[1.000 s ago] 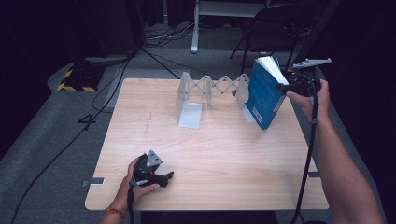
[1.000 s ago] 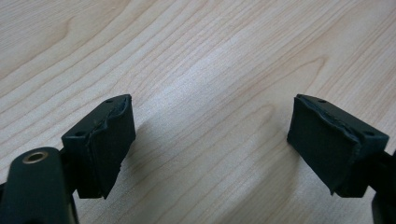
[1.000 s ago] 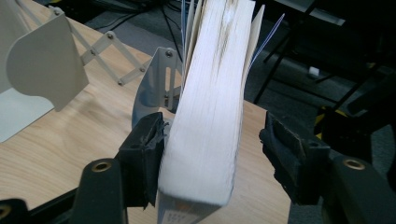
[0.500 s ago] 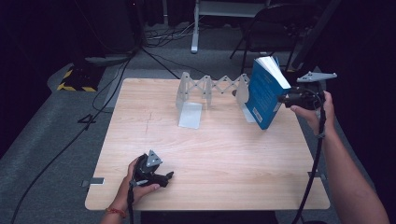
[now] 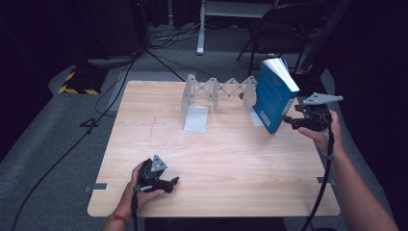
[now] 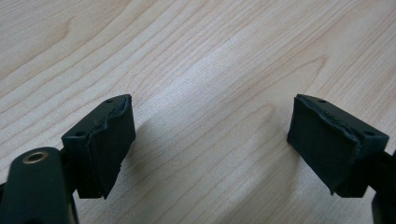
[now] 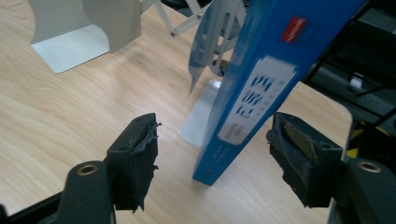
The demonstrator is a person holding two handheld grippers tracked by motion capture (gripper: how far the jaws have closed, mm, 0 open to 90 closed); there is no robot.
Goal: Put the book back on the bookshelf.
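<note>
Leaning at a slant near the far right corner of the tabletop [image 5: 226, 159], the blue book [image 5: 274, 96] is standing on its lower corner, its top tipped toward the right edge and its back resting against the right end plate of the expanding metal book rack [image 5: 216, 91]. In the right gripper view the book [image 7: 275, 79] is sitting between the two black jaws, which are spread wide with a gap on either side, so the right gripper [image 7: 212, 163] is released and gripping nothing. In the high view that right gripper [image 5: 291, 122] is hovering just beside the book's lower right corner, over the right edge of the tabletop.

The rack's left end plate [image 5: 195, 103] is standing upright toward the middle of the far edge, well apart from the book, with the folding lattice stretching between the two plates.

The left gripper [image 5: 166, 183] is lying near the front edge, left of centre, with the hand [image 5: 142, 185] resting on it; its jaws are parted over bare wood in the left gripper view (nothing is lying between them).

Judging by this, the book appears to be already placed on the rack. What seems left is straightening it upright, if wanted, and drawing the right gripper clear.
</note>
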